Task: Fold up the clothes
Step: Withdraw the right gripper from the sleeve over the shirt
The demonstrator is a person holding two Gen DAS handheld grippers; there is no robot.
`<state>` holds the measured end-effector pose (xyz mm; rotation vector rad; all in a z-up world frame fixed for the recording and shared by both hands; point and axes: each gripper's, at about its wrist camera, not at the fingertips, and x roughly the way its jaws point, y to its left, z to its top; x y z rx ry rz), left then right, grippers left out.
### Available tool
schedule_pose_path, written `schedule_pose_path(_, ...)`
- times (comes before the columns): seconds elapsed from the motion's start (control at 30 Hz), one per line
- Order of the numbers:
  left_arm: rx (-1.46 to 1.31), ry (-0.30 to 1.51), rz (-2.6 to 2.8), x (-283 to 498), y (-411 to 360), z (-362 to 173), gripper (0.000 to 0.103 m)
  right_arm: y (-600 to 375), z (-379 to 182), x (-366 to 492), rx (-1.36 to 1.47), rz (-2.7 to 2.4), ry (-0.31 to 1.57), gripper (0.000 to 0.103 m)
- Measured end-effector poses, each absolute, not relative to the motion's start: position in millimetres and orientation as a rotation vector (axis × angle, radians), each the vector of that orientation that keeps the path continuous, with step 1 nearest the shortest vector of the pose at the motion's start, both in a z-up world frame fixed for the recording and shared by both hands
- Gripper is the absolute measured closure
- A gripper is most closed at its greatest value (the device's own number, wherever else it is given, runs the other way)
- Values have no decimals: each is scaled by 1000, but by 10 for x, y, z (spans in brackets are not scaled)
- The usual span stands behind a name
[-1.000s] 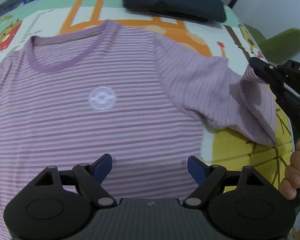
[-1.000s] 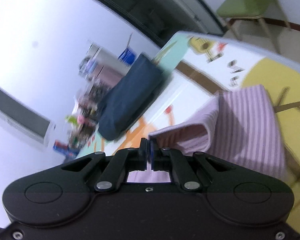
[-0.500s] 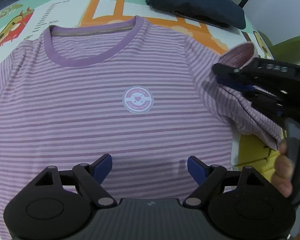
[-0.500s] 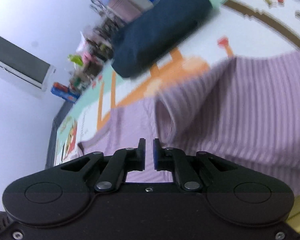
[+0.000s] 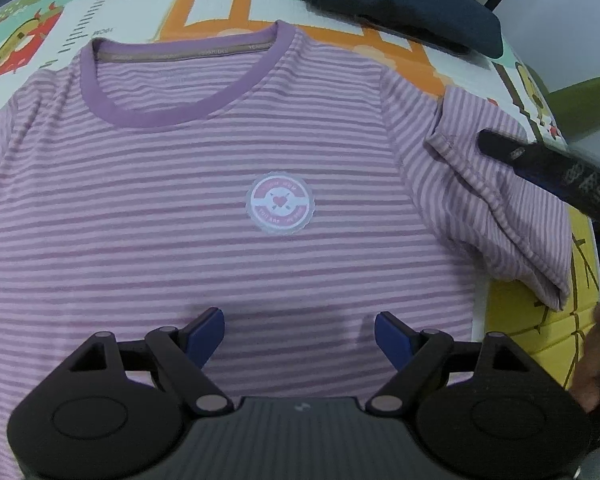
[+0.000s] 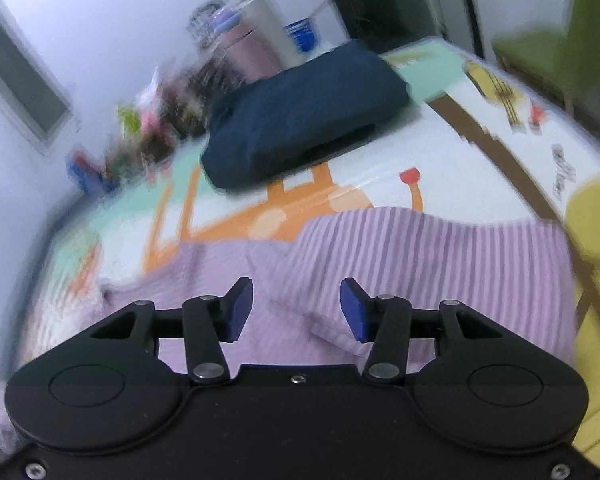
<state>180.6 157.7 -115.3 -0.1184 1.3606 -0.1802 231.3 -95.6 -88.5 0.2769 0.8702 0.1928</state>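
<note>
We see the striped T-shirt (image 5: 220, 208) lying flat, front side up, on the printed table cover (image 5: 220, 4), collar toward the far edge. Its sleeve (image 5: 500, 184) on our right is folded inward over itself. Our left gripper (image 5: 299, 334) hovers over the lower hem, fingers released and empty. Our right gripper (image 6: 296, 310) sits above the folded sleeve, fingers likewise spread, gripping nothing. A folded navy garment (image 5: 400, 0) lies beyond the collar, apart from the shirt.
</note>
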Motion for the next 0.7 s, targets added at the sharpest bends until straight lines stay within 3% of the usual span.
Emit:
schedule_pose_path(0.2,-99,1319,-221,1946,1542,-1100,19,-340,-1040,2208,-172,216,810,60)
schedule_pose_path(0.33,-85,1287,-266,2097,1535,-1025,19,-287,-1141,2115,-274,212,789,62)
schedule_pose_path(0.53,-65,1243,-349,2357,1420,-978,19,-609,-1111,1947,-198,207,762,62)
schedule_pose_path(0.7,-51,1227,-434,2599,1181,-1064,20,-1114,-1118,1897,90,173,792,62)
